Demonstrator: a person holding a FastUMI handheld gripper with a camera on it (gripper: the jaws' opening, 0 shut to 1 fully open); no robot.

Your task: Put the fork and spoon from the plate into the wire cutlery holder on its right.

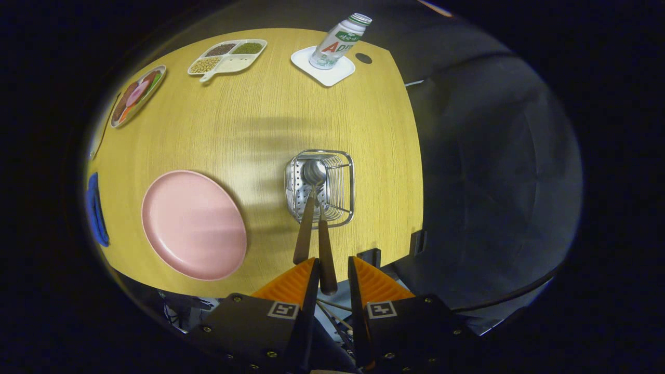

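The pink plate (193, 224) lies bare on the wooden table (270, 114), left of the wire cutlery holder (347, 179). Two wooden-handled utensils stand in the holder. The spoon (314, 172) shows its bowl at the holder's bottom, and its handle leans toward my left finger. The other handle, the fork's (326, 254), rises between my fingers; its head is hidden low in the holder. My gripper (333, 259) hovers above the holder's near side, open, with a gap between that handle and the right finger (374, 283).
At the table's far side are a white divided tray of beans (228, 56), a plate of toy food (137, 95) and a bottle (338, 41) on a white coaster. A blue object (96, 208) lies left of the pink plate. The table's edge runs right of the holder.
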